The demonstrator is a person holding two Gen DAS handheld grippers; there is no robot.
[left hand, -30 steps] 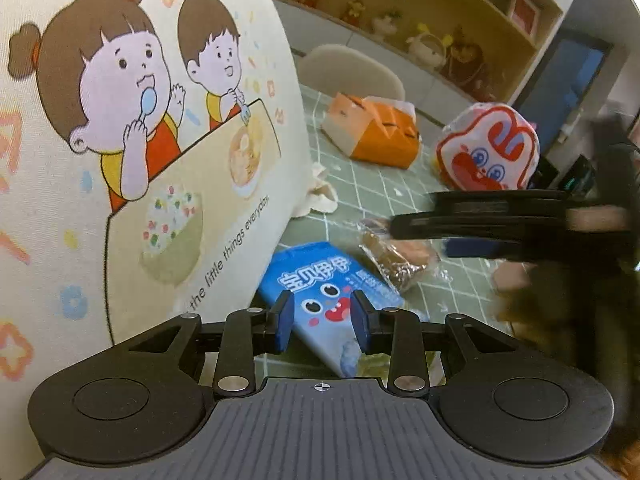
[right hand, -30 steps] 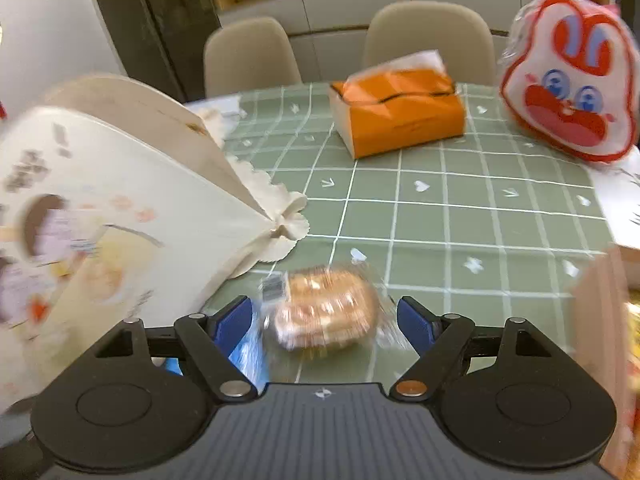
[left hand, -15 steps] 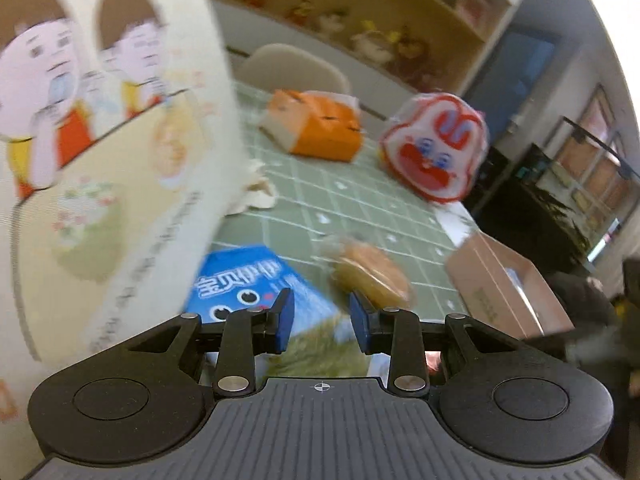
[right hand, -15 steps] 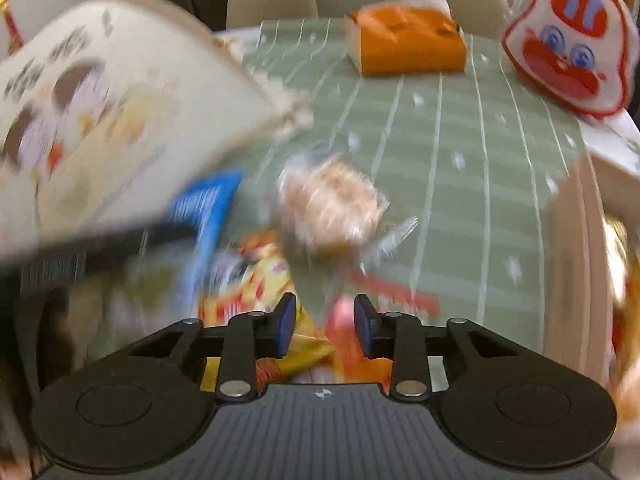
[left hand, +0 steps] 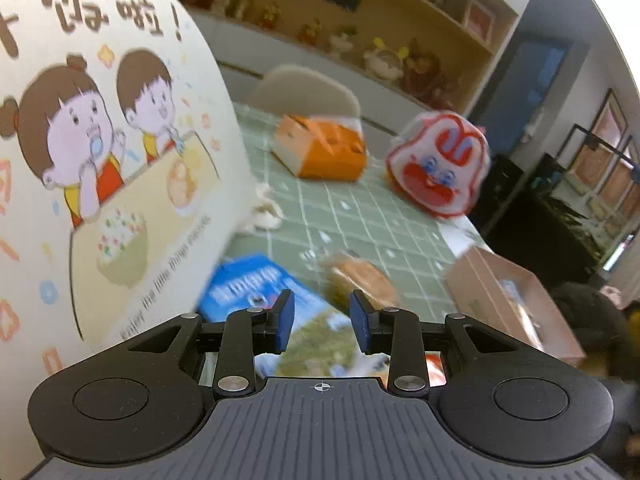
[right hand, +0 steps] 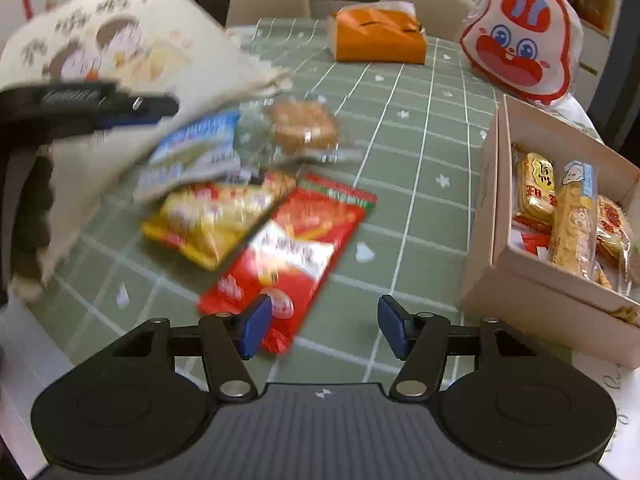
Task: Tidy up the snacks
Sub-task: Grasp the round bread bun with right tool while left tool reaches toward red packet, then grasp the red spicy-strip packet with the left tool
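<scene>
Snack packs lie on the green checked tablecloth (right hand: 432, 128): a blue pack (right hand: 200, 144), a clear-wrapped brown cake (right hand: 302, 126), a yellow pack (right hand: 216, 220) and a red pack (right hand: 288, 248). A cardboard box (right hand: 532, 280) at right holds several snacks. My right gripper (right hand: 324, 326) is open and empty above the red pack's near end. My left gripper (left hand: 322, 316) is partly open and empty, above the blue pack (left hand: 248, 284) and beside the cake (left hand: 360, 280). It also shows in the right wrist view (right hand: 132, 114) at left.
A cream cartoon-printed bag (left hand: 108, 168) stands close at left, over the blue pack's edge. An orange tissue box (right hand: 378, 38) and a red-and-white rabbit-face bag (right hand: 520, 40) sit at the far side. Chairs stand behind the table.
My right gripper drew back from the cake, closed partway, then opened again; the cake lies on the table. My left gripper pulled back slightly and opened a little.
</scene>
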